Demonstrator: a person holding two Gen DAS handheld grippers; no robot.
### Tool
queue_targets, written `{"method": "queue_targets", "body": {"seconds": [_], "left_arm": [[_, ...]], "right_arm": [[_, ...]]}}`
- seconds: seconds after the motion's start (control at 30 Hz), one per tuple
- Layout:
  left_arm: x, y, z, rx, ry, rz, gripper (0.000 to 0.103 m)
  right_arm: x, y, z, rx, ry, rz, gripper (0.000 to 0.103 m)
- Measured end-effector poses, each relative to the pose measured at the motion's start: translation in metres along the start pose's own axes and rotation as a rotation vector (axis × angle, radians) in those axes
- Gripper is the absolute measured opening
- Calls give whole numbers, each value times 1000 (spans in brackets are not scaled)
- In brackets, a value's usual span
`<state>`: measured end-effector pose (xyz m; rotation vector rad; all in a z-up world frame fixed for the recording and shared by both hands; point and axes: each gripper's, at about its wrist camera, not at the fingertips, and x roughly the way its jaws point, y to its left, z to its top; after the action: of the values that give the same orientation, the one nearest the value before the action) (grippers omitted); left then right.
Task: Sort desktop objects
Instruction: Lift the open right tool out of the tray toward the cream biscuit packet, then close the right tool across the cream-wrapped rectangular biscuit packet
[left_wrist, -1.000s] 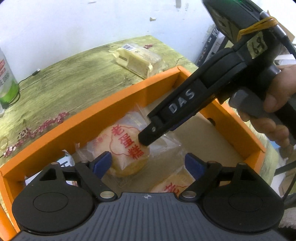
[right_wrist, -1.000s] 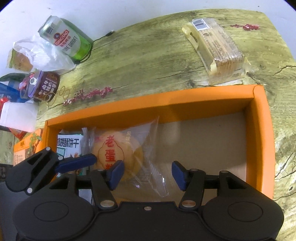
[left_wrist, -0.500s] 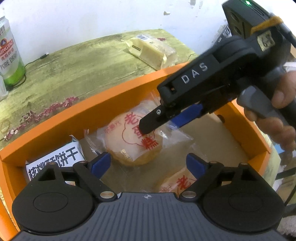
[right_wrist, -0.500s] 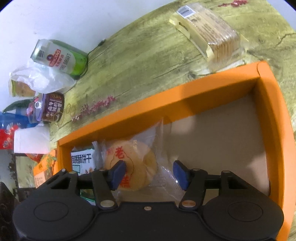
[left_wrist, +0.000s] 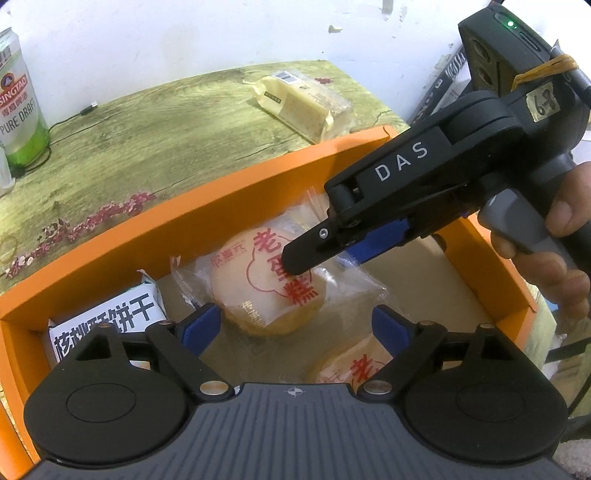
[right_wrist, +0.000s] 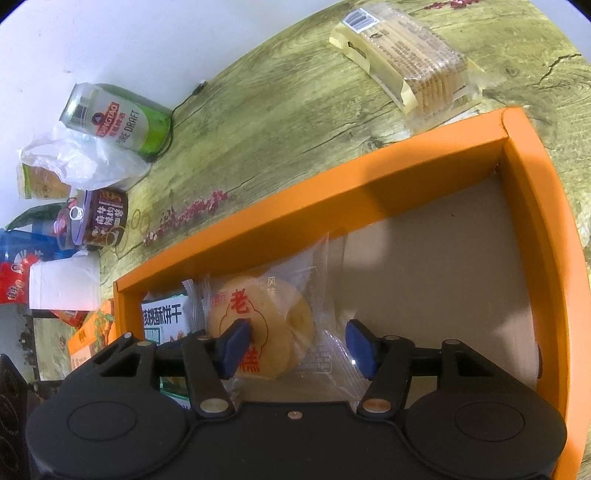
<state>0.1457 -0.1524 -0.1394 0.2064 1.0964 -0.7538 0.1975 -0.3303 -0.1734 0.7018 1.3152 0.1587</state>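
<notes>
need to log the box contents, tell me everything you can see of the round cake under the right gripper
The round cake is pale golden, sealed in a clear crinkled wrapper printed with red characters. It lies flat on the brown floor of the orange box, beside a white biscuit pack. The right gripper hangs open above it; contact cannot be told.

I am seeing both wrist views bright and evenly lit, the white wall (left_wrist: 184, 33) beyond the left gripper (left_wrist: 295, 325) washing out to near white. Fisheye bending is curving the table (left_wrist: 147, 122) edge and the orange box (right_wrist: 532, 206) rim, strongest toward the corners, which are going dark. Ahead of the right gripper (right_wrist: 299, 343), soft shadows are lying on the box floor. Glare is glinting off the clear cake wrapper (right_wrist: 325, 350) just between its pads. Everything is looking sharp, with slight softness at the edges.
</notes>
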Motion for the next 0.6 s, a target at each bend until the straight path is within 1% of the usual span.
{"method": "queue_targets", "body": {"seconds": [0.03,0.1,0.3,0.47,0.6], "left_arm": [[-1,0,0,-2,2,6,90],[-3,-1,-1,-6,2,15,90],[-18,-4,0,-5,-22,26,90],[-36,-6,10,-22,-77,17,90],[-47,-9,29,-43,-135,18,90]], "right_arm": [[-1,0,0,1,-1,-2,57],[-4,0,1,2,-8,-8,63],[-25,4,1,-39,-40,-27,64],[-55,15,3,-113,-81,-37,64],[-85,28,12,-187,-149,-46,64]]}}
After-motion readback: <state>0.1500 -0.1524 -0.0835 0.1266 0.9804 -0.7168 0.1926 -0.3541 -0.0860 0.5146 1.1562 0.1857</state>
